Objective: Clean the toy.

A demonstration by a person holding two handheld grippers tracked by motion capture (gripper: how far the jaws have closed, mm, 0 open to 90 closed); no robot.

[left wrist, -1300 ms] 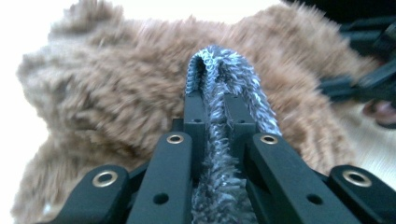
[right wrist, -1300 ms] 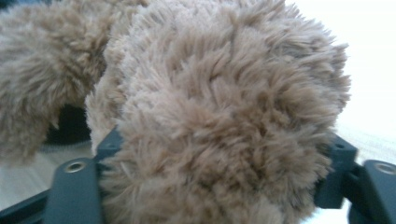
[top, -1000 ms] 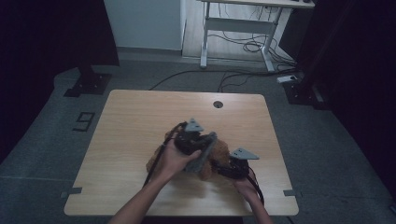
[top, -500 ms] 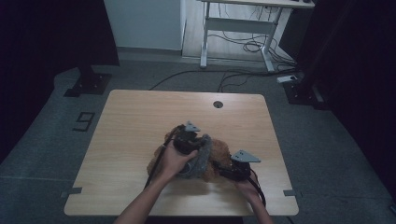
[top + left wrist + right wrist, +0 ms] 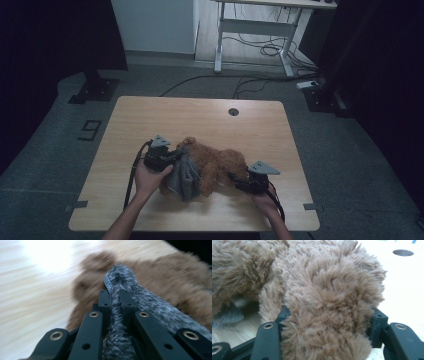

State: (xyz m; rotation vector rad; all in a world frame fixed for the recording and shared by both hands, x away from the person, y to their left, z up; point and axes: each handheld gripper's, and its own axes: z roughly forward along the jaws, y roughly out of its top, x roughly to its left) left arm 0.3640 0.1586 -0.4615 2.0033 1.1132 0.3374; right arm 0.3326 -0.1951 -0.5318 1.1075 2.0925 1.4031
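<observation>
A brown plush toy (image 5: 217, 162) lies on the wooden table (image 5: 200, 117), near its front edge. A grey fuzzy cloth (image 5: 184, 175) hangs over the toy's left side. My left gripper (image 5: 176, 156) is shut on the top edge of that grey cloth (image 5: 117, 312), with the brown toy (image 5: 175, 275) right behind it. At the toy's right end my right gripper (image 5: 235, 177) is shut on a thick furry limb of the toy (image 5: 324, 307), which bulges between the two black jaws. Grey cloth (image 5: 227, 315) shows under the toy at the left of the right gripper view.
The table has a round cable hole (image 5: 233, 111) near its far edge. Beyond the table stand a white desk frame (image 5: 250, 30) with loose cables (image 5: 260, 50) on the floor and a black stand base (image 5: 95, 87) at the left.
My left hand has swung leftward and lower, pulling the grey cloth with it across the toy. The right hand and the toy's right end have stayed put.
</observation>
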